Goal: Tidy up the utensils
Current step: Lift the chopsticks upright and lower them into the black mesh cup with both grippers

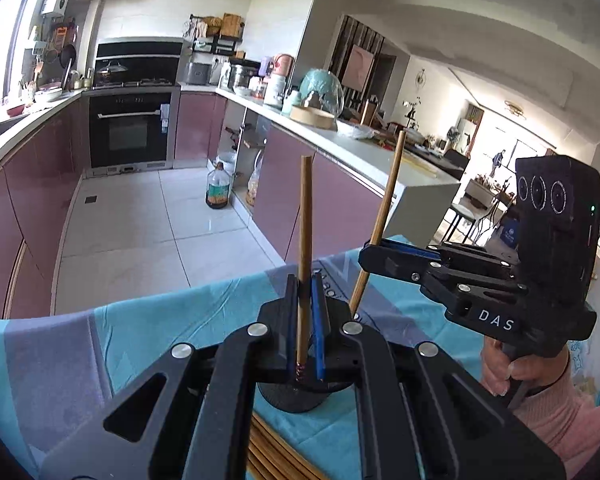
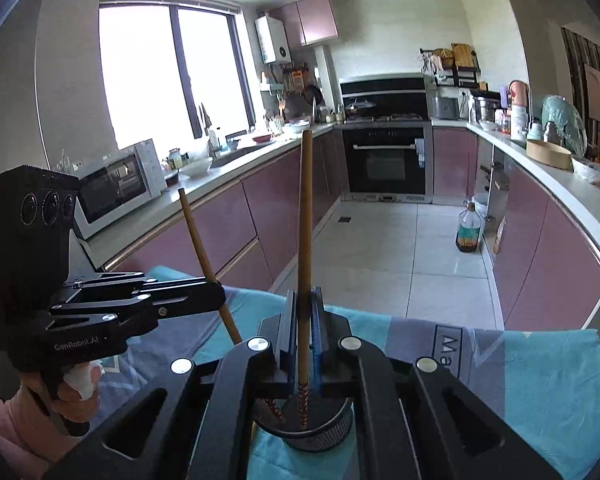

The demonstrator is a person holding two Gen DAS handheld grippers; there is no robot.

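My left gripper (image 1: 305, 280) is shut on a wooden chopstick (image 1: 305, 216) and holds it upright, its patterned tip at the mouth of a black round holder (image 1: 292, 398). My right gripper (image 2: 304, 300) is shut on a second chopstick (image 2: 305, 208), its patterned tip inside the same black mesh holder (image 2: 320, 438). Each gripper shows in the other's view: the right one (image 1: 370, 254) with its chopstick (image 1: 384, 208), the left one (image 2: 216, 296) with its chopstick (image 2: 200, 240). More chopsticks (image 1: 276, 456) lie on the cloth near the bottom edge of the left wrist view.
The holder stands on a table covered with a blue and grey cloth (image 1: 100, 340), whose far edge drops to the tiled kitchen floor (image 2: 380, 248). An oil bottle (image 2: 469, 232) stands on the floor by the purple cabinets. Counters run along both sides.
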